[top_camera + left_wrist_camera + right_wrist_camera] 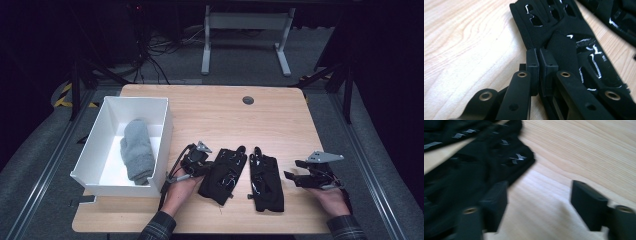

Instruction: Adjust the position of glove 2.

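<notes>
Two black gloves lie side by side on the wooden table [280, 120]. My left gripper [209, 165] is at the left glove [222, 175]. In the left gripper view, that gripper [540, 53] is shut on the side edge of this glove [564, 30], with its pads nearly together. To the right of the right glove [265, 182], my right gripper [294, 169] is held low over the table. In the right gripper view its jaws [539, 192] stand apart with bare wood between them. The glove [474, 165] lies beside its left jaw.
A white box [150, 100] stands at the table's left edge with a rolled grey cloth [137, 150] inside. A dark round grommet [248, 100] sits near the far edge. The second glove [619, 15] shows at the top right of the left gripper view.
</notes>
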A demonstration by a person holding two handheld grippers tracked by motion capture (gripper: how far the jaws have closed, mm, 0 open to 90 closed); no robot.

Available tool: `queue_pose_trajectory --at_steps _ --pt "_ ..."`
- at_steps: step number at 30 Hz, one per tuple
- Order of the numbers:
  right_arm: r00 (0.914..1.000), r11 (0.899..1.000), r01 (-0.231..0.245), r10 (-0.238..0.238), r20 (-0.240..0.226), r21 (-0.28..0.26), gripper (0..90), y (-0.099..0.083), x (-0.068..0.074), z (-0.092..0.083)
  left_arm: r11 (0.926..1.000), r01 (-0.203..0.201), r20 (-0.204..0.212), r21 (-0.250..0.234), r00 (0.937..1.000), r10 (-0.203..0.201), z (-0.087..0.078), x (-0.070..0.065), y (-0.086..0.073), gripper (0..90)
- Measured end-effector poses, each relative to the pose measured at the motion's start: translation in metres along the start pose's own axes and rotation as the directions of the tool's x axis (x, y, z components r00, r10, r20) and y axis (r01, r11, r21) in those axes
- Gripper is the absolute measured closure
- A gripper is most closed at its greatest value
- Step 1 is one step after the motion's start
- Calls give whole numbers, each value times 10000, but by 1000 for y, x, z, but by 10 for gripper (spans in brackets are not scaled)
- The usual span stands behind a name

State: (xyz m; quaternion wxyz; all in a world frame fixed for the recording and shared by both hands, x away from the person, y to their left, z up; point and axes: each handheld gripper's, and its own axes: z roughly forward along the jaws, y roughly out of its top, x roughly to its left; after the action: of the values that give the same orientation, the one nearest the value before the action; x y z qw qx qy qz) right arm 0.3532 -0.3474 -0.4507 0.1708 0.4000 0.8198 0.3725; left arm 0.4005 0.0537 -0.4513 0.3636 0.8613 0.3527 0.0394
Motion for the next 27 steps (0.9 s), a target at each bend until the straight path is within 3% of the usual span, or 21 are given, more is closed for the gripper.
queue_pose_trajectory --at_steps 2,5,8,14,27 --pt "9974 9995 243 -228 -680 218 611 -1 5 -4 9998 19 24 -190 10000 -19 -3 1 0 871" --pt "9922 9954 697 -623 -1079 661 796 -3 15 -2 9991 163 111 -403 9998 -159 -7 1 1 871" --pt "9867 9913 977 -848 -1389 887 899 -1 24 4 9986 229 149 -481 9996 -222 -9 1 1 871" --pt "9786 9893 1085 -891 -1854 973 900 2 29 10 9958 374 416 -835 9986 -340 -12 2 4 873" --pt "9692 9866 1365 -1145 -2178 890 900 12 43 23 9857 394 823 -1638 9963 -261 -26 -4 20 874"
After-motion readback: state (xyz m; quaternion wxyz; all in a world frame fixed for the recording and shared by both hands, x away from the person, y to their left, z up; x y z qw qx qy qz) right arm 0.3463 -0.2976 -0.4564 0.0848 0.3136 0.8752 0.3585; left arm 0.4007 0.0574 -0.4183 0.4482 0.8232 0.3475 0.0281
